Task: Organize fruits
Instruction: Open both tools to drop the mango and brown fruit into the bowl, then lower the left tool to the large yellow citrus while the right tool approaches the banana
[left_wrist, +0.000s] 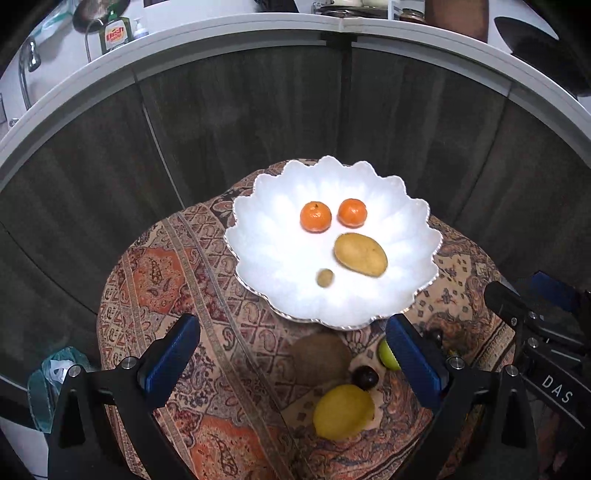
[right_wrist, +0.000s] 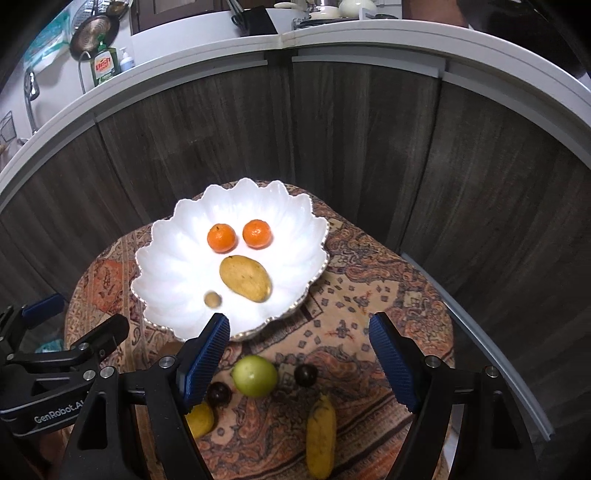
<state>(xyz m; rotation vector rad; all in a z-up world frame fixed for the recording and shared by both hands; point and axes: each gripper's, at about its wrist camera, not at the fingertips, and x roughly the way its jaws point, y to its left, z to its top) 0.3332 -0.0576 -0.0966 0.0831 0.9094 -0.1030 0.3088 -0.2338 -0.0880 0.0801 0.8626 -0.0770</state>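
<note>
Round green apple-like fruit (right_wrist: 254, 376) on desk just in front of white scalloped ceramic bowl (right_wrist: 162, 236), between two dark plums. Likely firm, smooth, slippery, light; grip across widest middle. Right claw (right_wrist: 299, 358) spread, empty, above it. Left claw (left_wrist: 291, 360) spread, empty. Left view: fruit half hidden behind finger; yellow fruit blurred.

A: Backdrop?
B: Dark wood-grain cabinet panels (right_wrist: 354, 155) beneath a white countertop (right_wrist: 332, 37).
A: On the counter?
B: A green dish-soap bottle (right_wrist: 104, 65), a pump dispenser (right_wrist: 126, 59), a faucet (right_wrist: 31, 86) at left.
A: Underfoot surface?
B: Patterned paisley cloth (left_wrist: 177, 280).
</note>
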